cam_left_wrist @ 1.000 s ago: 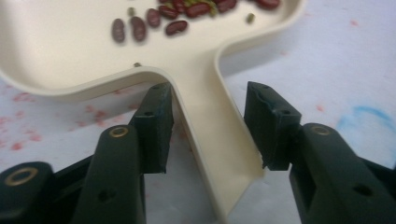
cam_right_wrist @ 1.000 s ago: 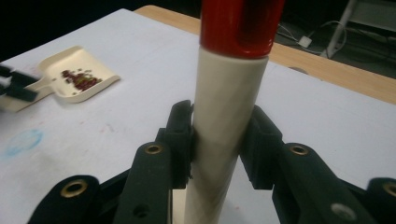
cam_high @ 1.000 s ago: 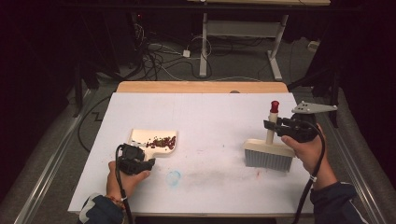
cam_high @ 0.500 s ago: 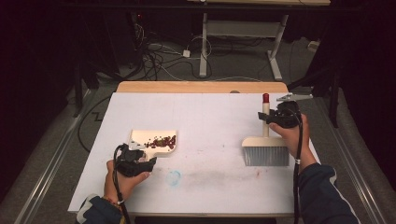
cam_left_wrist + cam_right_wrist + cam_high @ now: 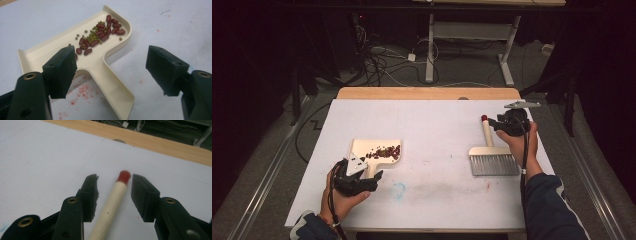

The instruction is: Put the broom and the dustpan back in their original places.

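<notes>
High view: left tongs (image 5: 377, 175) agape beside dustpan (image 5: 379, 150), right tongs (image 5: 492, 122) loose astride brush handle (image 5: 486, 132).

Two black hand-held grippers are seen – the left gripper (image 5: 373, 177) and the right gripper (image 5: 493, 123), each with a thin black cable trailing back along the forearm. A grey three-cornered plate is mounted on top of each, behind the fingers. Each jaw is formed as a blocky black pad (image 5: 62, 66) on a thicker arm, and brass-ringed screw holes (image 5: 72, 200) are set just behind the pads – smaller dark holes lower down. Dark blue sleeves (image 5: 552, 210) are worn, and a thin band at the left wrist.
</notes>
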`<move>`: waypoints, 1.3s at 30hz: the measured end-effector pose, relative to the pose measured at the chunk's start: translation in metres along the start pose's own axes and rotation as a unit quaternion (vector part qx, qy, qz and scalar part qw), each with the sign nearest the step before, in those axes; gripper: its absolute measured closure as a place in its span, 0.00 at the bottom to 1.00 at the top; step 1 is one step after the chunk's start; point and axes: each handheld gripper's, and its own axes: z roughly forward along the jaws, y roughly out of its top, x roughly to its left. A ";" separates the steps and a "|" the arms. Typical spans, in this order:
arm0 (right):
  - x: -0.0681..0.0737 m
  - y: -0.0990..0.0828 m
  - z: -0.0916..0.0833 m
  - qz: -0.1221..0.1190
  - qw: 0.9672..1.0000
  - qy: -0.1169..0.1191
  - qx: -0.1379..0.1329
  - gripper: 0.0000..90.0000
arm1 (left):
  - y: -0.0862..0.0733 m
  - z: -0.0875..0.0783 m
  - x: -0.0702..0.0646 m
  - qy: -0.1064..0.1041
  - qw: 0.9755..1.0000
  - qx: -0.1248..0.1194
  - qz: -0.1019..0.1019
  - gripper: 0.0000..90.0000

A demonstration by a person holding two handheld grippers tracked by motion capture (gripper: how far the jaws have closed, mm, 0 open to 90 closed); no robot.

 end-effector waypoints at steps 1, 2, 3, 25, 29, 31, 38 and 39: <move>0.000 -0.001 0.000 0.001 1.000 0.002 -0.001 0.63 | -0.001 -0.002 0.000 0.001 1.000 -0.004 0.005 0.26; 0.000 -0.001 0.000 0.004 1.000 0.006 -0.005 0.62 | -0.003 -0.003 0.000 -0.002 1.000 -0.007 0.008 0.26; 0.000 -0.002 -0.001 0.006 1.000 0.005 -0.007 0.62 | -0.004 -0.004 0.000 -0.003 1.000 -0.008 0.010 0.24; 0.020 -0.012 -0.024 0.001 0.996 -0.006 -0.088 0.23 | -0.007 -0.003 -0.014 -0.011 0.999 -0.024 0.043 0.22; 0.022 -0.012 -0.028 0.002 0.996 -0.004 -0.094 0.22 | -0.006 -0.004 -0.014 -0.009 0.999 -0.027 0.044 0.20; 0.026 -0.011 -0.029 -0.002 0.996 -0.014 -0.092 0.22 | -0.006 -0.004 -0.014 -0.007 0.999 -0.026 0.045 0.20; 0.035 -0.008 -0.038 -0.016 0.994 0.004 -0.105 0.22 | -0.006 -0.004 -0.015 -0.005 0.998 -0.023 0.050 0.20; 0.037 -0.008 -0.040 -0.021 0.994 0.005 -0.107 0.22 | -0.006 -0.004 -0.015 -0.004 0.998 -0.023 0.050 0.20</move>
